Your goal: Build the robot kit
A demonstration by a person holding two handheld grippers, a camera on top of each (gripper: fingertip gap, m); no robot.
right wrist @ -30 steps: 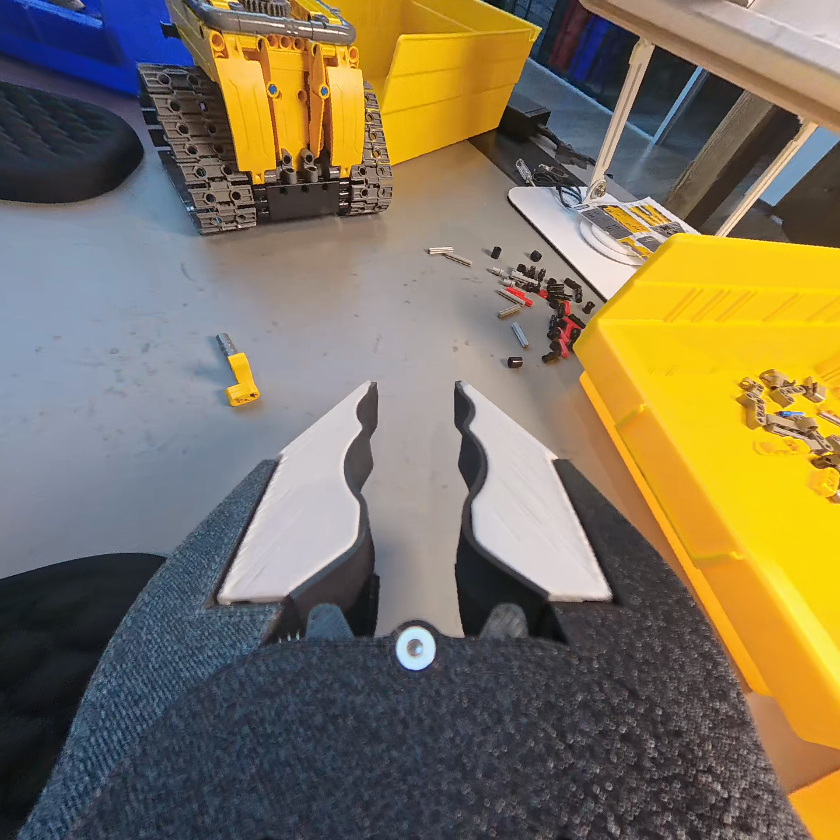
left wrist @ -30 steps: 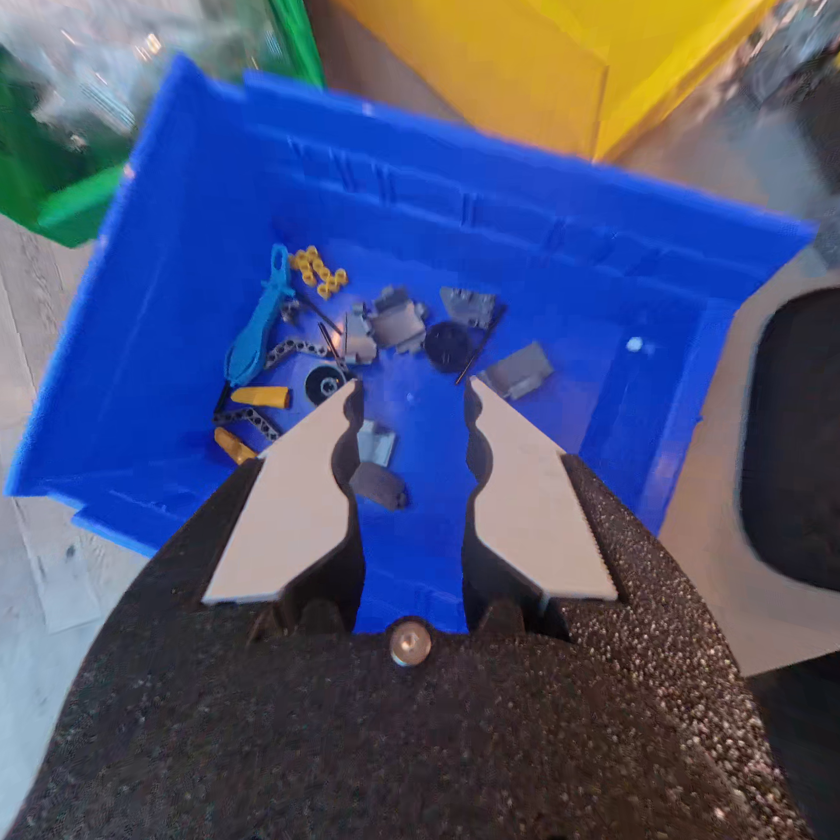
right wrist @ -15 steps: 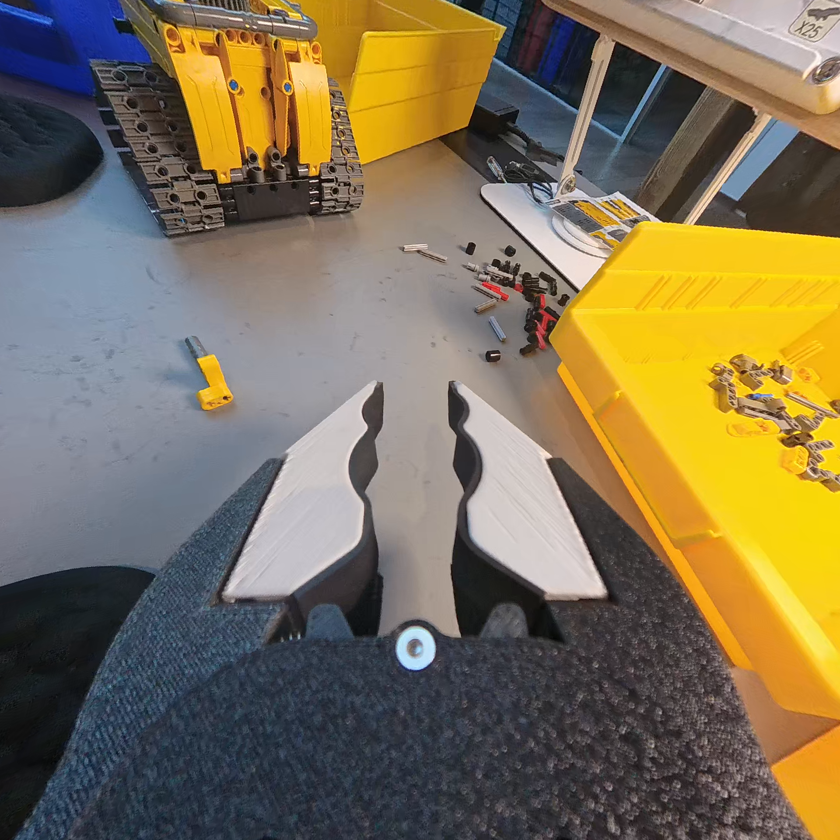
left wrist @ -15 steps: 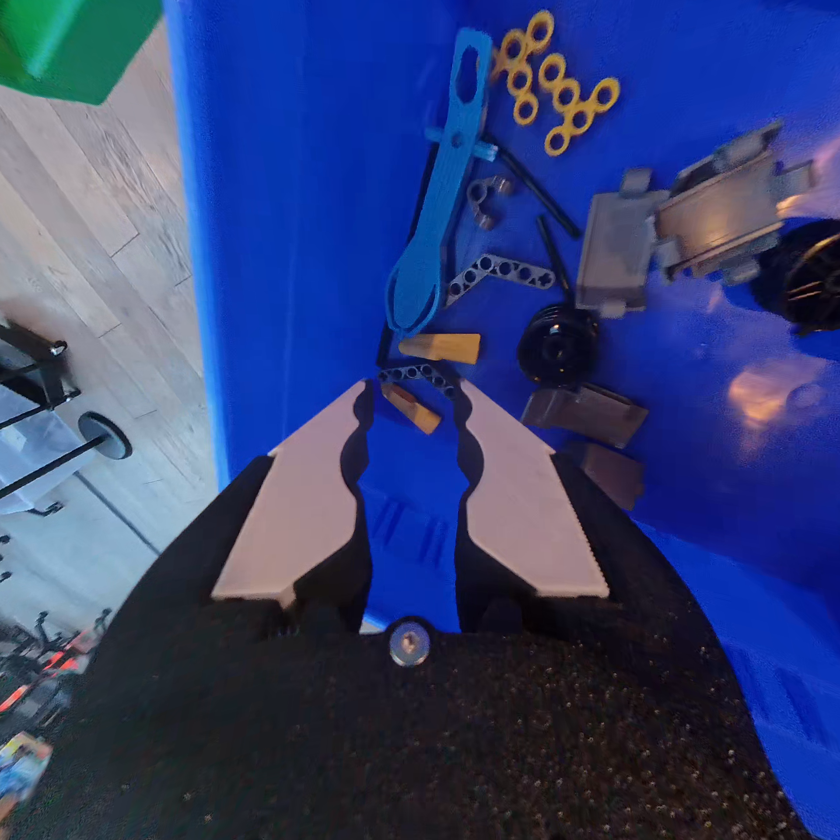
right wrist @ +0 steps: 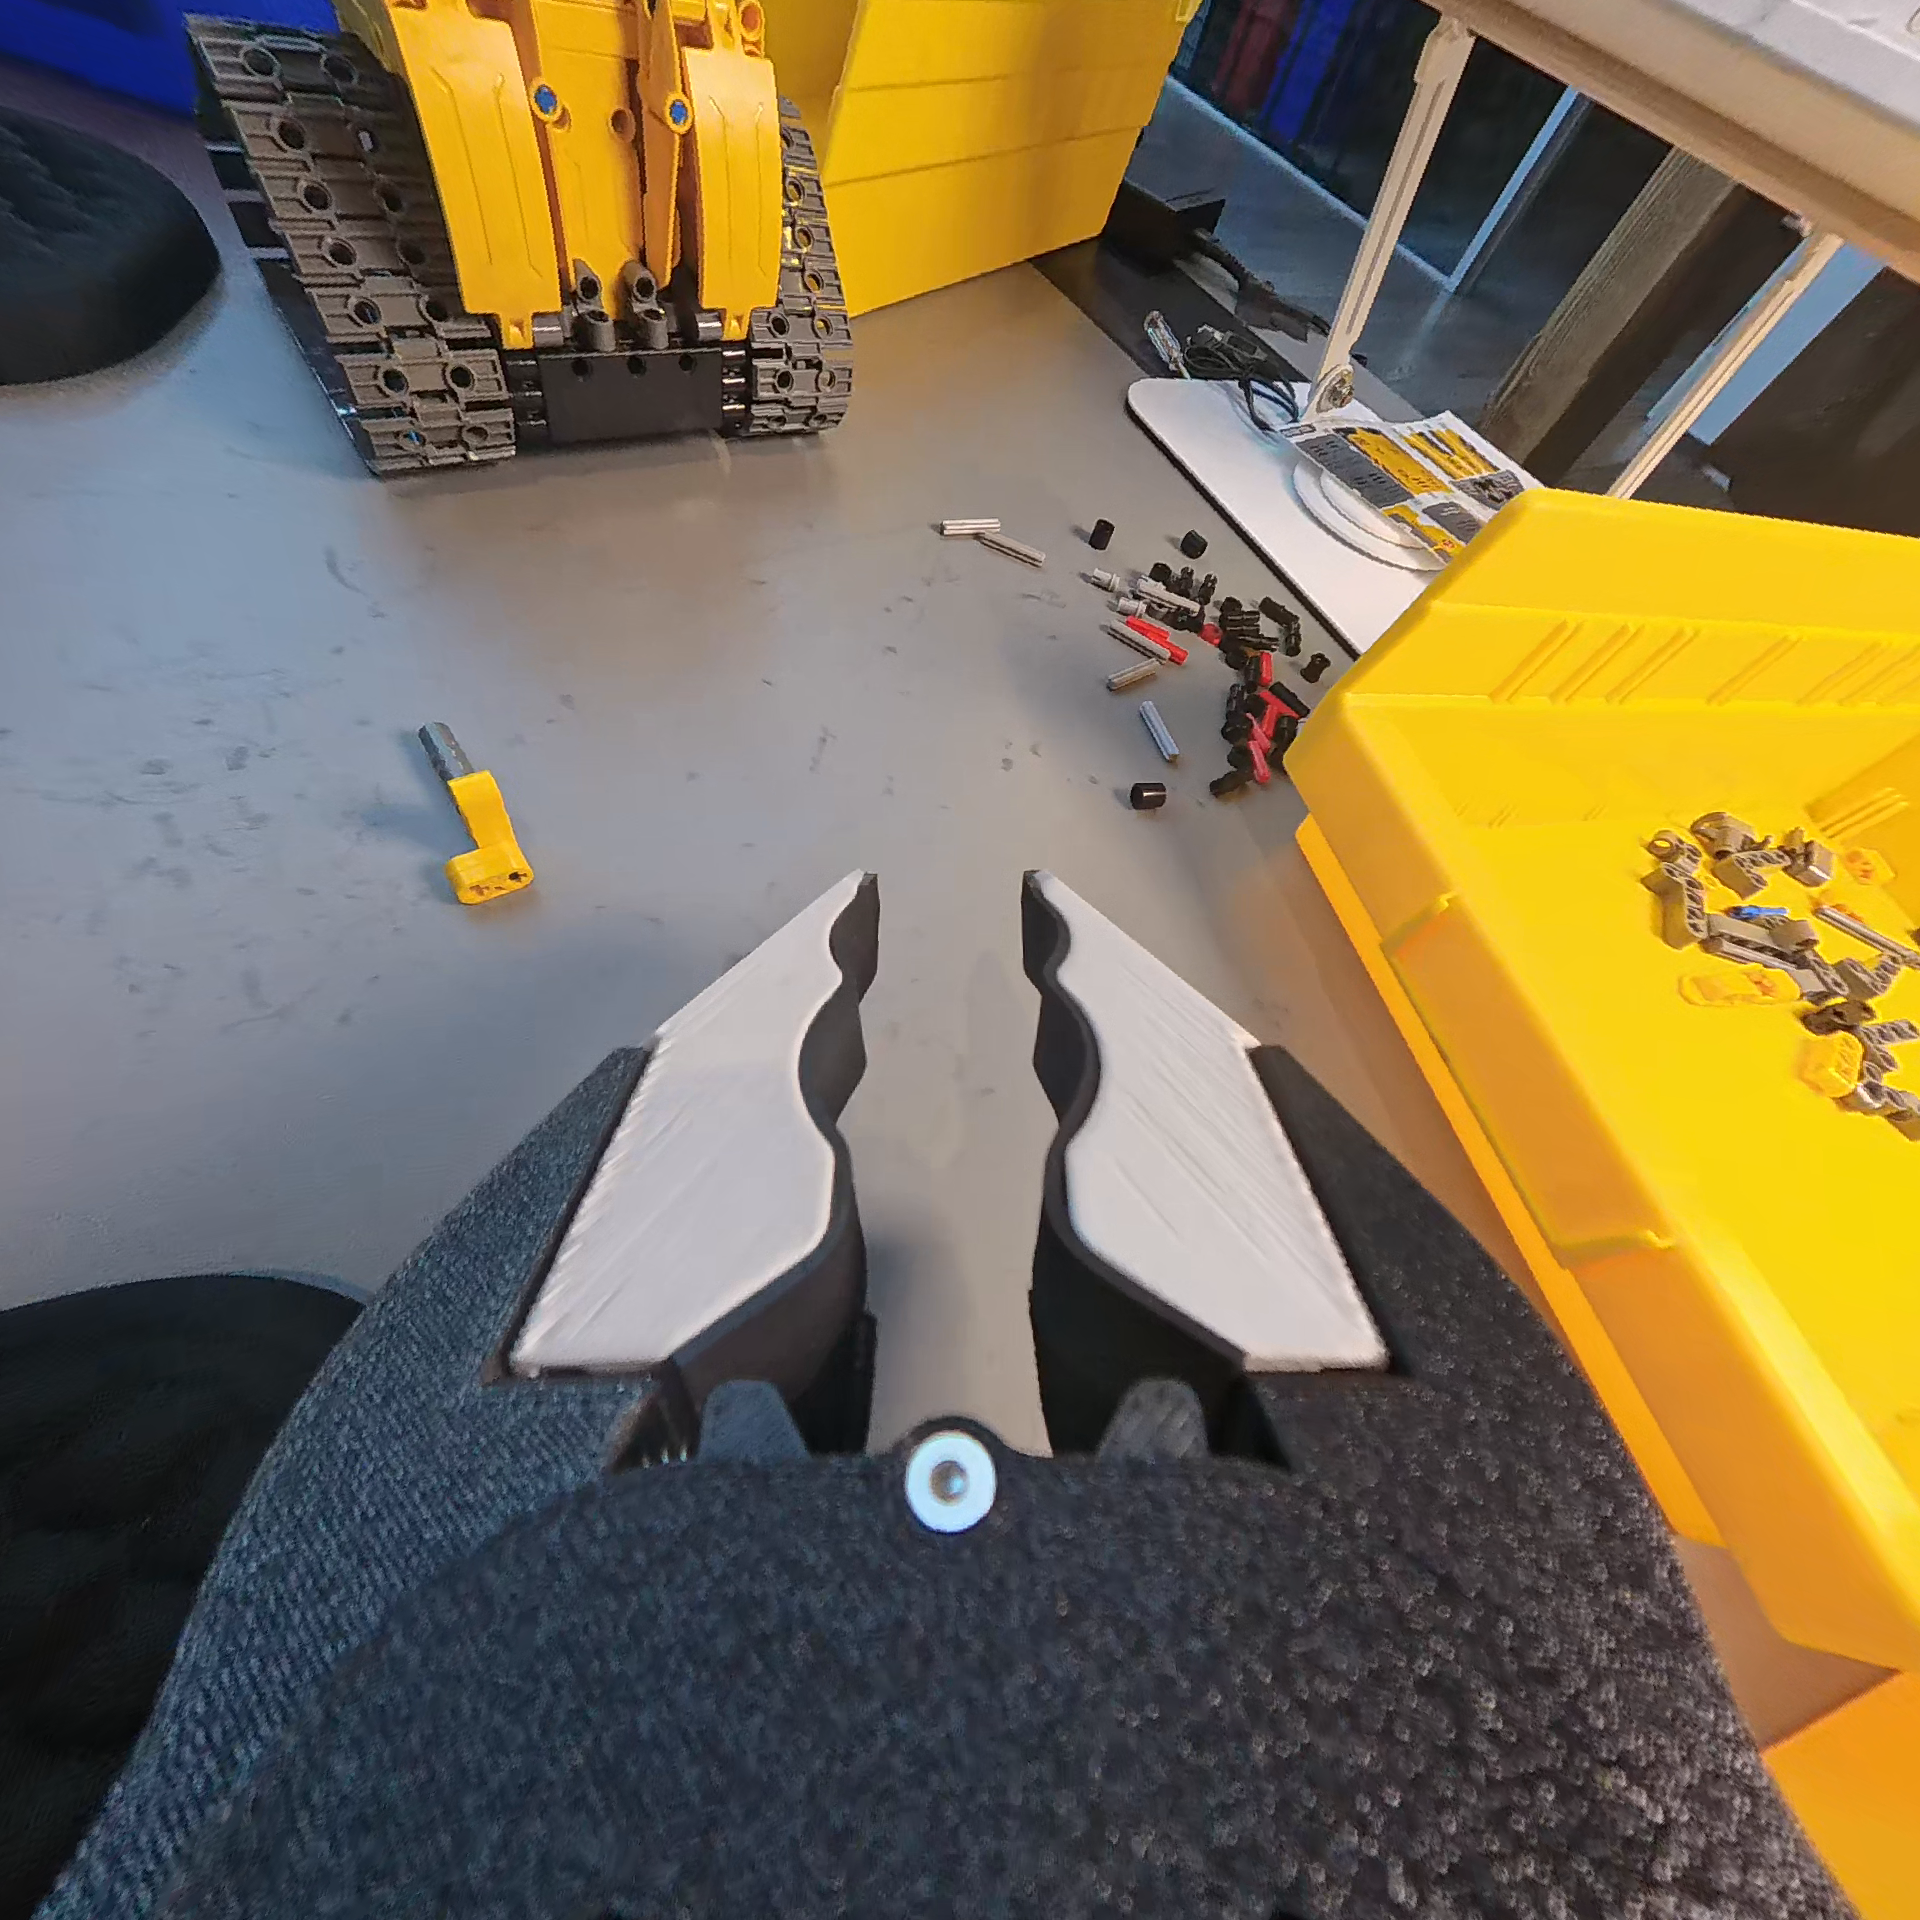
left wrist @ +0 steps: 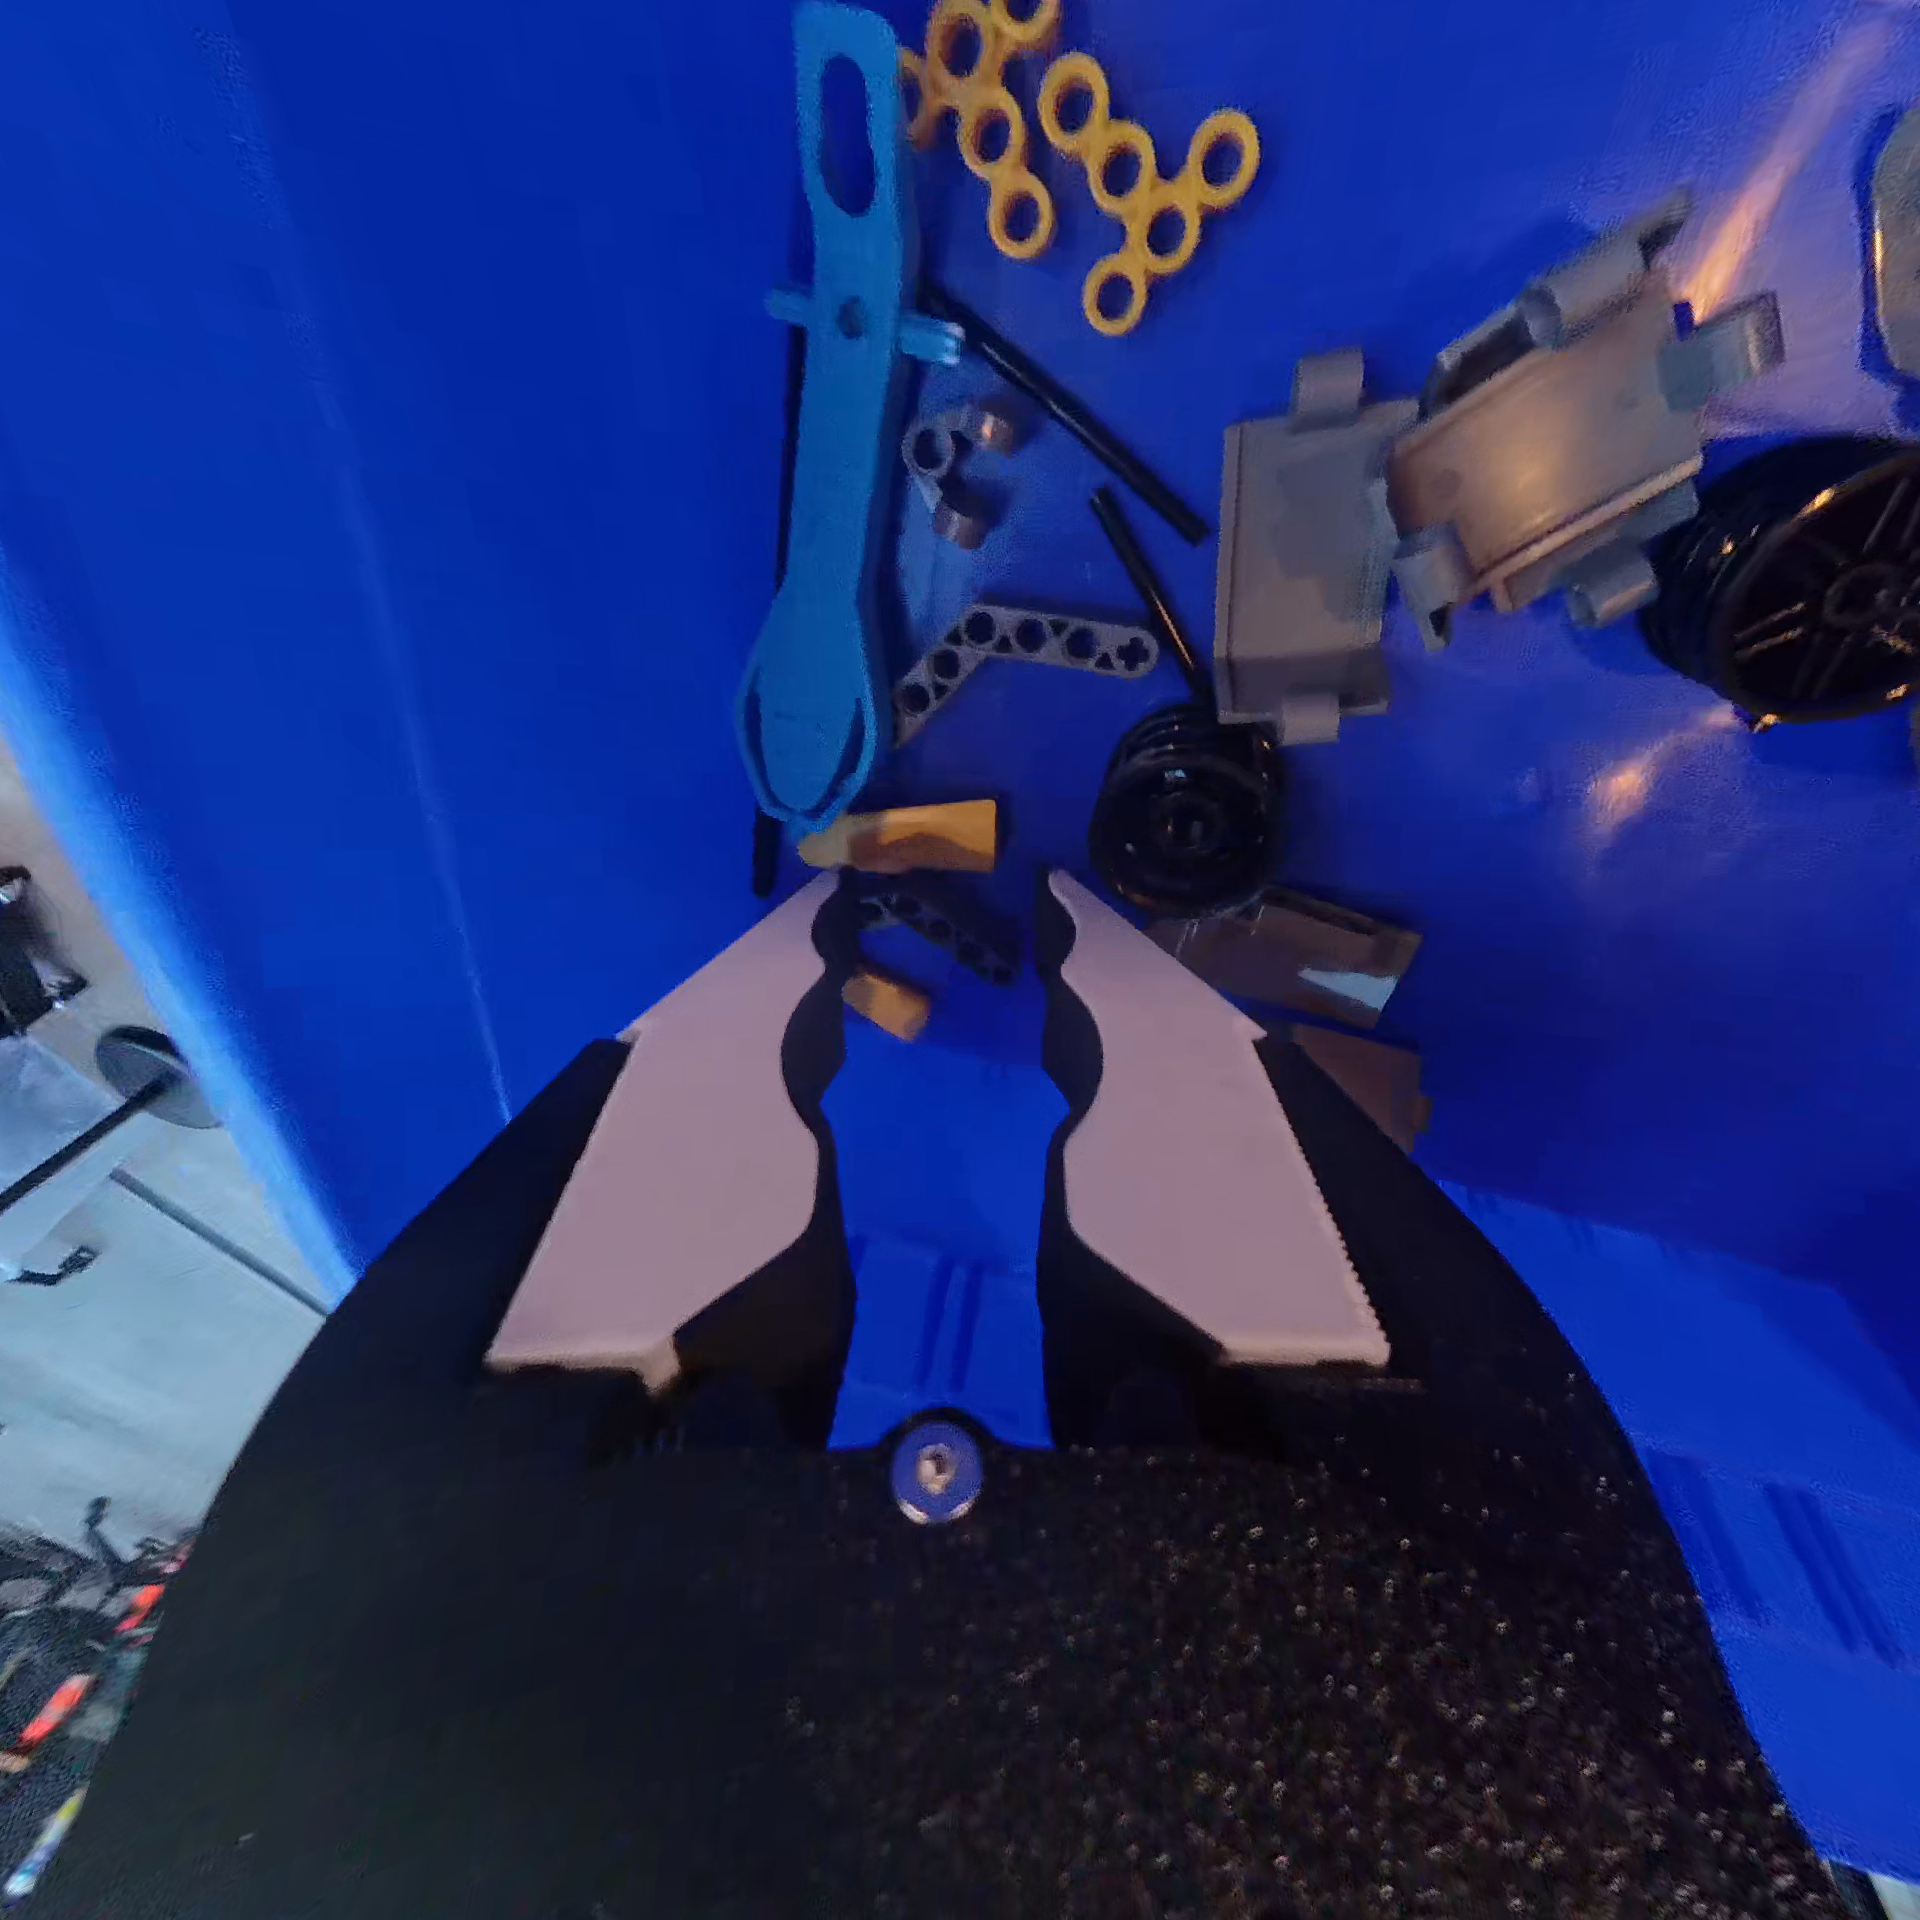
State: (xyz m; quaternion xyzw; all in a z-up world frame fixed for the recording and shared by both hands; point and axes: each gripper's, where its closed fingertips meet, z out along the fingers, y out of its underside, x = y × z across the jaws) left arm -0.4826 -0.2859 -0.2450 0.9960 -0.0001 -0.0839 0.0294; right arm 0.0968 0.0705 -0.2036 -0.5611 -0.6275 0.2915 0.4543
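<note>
Left gripper (left wrist: 940,894) inside blue bin (left wrist: 416,520), jaws open around dark holed beam (left wrist: 940,930) and small yellow piece (left wrist: 885,1003), yellow wedge (left wrist: 914,836) just beyond, right gripper (right wrist: 951,883) open over grey worktop (right wrist: 675,644), yellow bin (right wrist: 1558,1039) at its right edge.

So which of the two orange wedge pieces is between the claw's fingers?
The smaller, tilted orange wedge, between the open left gripper's fingertips beside the left finger. The bigger wedge lies past the tips, under the blue tool.
</note>
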